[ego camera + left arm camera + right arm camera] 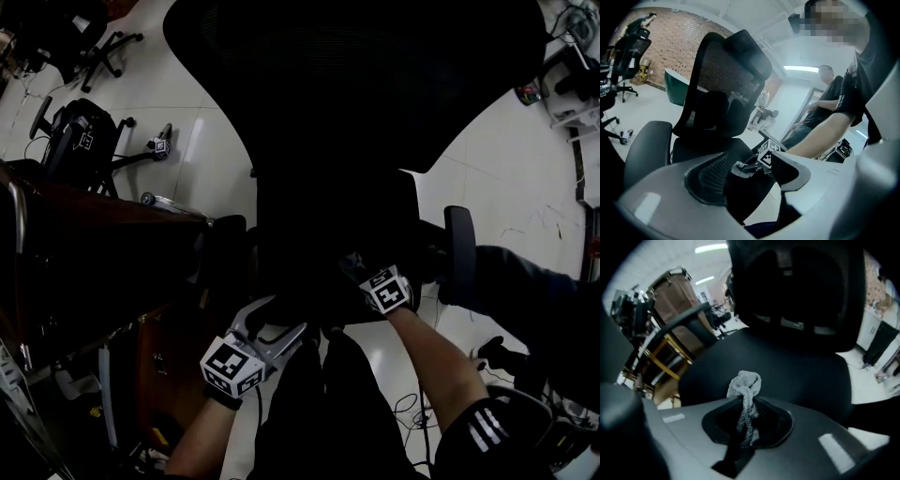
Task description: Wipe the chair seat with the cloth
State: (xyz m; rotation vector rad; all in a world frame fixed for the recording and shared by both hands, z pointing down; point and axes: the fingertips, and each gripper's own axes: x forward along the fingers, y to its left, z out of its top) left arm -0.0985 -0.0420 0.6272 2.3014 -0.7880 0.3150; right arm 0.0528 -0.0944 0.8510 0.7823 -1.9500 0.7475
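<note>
At the near edge of the dark seat [319, 225] in the head view, your left gripper [281, 330] sits nearer you and your right gripper [361, 272] farther in. From the left gripper view, your left jaws stand spread with nothing between them, facing the cloth [739, 168]; the marker cube [768, 152] shows only a square pattern, no readable writing. From the right gripper view, your right jaws pinch the cloth, its wad bunched beyond the tips over the seat; it looks soft, light and limp, so grip it close behind the wad.

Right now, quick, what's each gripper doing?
Left gripper: open, holding nothing.
Right gripper: shut on the grey cloth.
</note>
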